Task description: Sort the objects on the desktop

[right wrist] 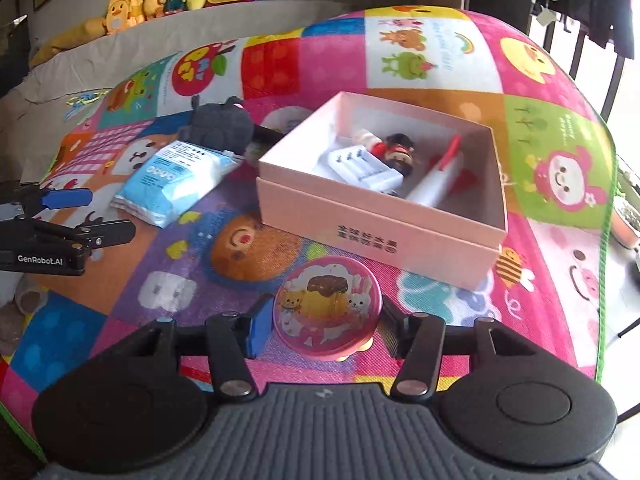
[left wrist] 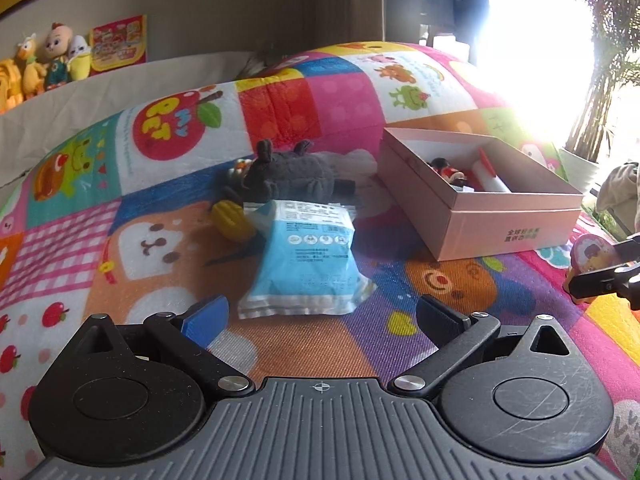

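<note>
The right tool (right wrist: 320, 320) is gripping the round pink tin (right wrist: 326, 314) just before the pink box (right wrist: 380, 236) — keep it level; the left tool (left wrist: 320, 316) is gaping wide, empty.

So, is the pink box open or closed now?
Open. The pink box has no lid on top, and both views look straight into it: a white battery case, a small figure and a white tube lie inside.

- One pink box (right wrist: 384, 236), which held four items.
- One round pink tin (right wrist: 327, 312).
- One blue wipes packet (left wrist: 304, 256).
- One grey plush toy (left wrist: 288, 176).
- One yellow toy (left wrist: 230, 220).
</note>
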